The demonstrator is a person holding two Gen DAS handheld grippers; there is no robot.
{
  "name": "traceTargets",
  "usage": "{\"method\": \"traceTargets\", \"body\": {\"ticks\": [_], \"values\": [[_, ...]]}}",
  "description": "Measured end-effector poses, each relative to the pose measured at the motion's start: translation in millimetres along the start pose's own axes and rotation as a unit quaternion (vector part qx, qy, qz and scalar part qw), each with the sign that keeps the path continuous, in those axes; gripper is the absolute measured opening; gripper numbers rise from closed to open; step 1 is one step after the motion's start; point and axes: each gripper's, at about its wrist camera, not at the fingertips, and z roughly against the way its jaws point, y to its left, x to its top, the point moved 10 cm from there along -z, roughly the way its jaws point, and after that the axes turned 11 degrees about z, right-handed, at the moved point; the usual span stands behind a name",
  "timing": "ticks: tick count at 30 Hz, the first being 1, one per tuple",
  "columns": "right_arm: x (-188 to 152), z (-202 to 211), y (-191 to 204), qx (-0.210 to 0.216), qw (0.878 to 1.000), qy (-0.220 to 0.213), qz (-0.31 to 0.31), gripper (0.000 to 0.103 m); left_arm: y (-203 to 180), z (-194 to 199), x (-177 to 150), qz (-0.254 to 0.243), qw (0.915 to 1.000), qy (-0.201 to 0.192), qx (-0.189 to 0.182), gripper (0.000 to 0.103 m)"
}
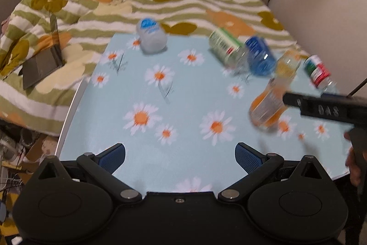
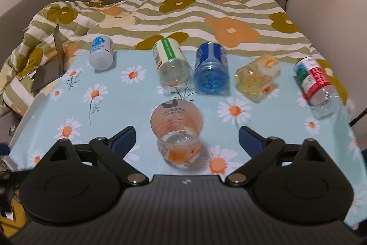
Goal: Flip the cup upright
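Motion blur smears the left wrist view, so the orange-tinted cup (image 1: 267, 107) is hard to read there, and it is partly covered by the right gripper's dark finger (image 1: 321, 107). From the right wrist view the cup (image 2: 177, 133) is seen on the daisy tablecloth (image 2: 114, 93), probably upside down, between the spread jaws of the right gripper (image 2: 185, 138), untouched. The left gripper (image 1: 180, 156) is likewise held wide apart, well away from the cup.

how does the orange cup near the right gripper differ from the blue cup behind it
The orange cup stands near the right gripper, apart from the back row; the blue cup lies in that row. Orange cup is clear with orange print; blue cup is tinted blue. Both are see-through plastic and ungripped.
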Motion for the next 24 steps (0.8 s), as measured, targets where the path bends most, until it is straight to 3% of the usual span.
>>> {"method": "traceTargets", "body": {"ticks": [11,24], "values": [[0.0,69.1,-55.9,-0.043,0.999,0.027,-0.01,0.103,-58.5,33.3,37.4,-0.035,0.9957,-0.085,-0.007,0.103],[-26.5,68.7,-84.8,-0.048,0.997,0.052,-0.037,0.103,-79.7,34.8,27.3,-0.057,0.9933,-0.1,0.007,0.103]]}}
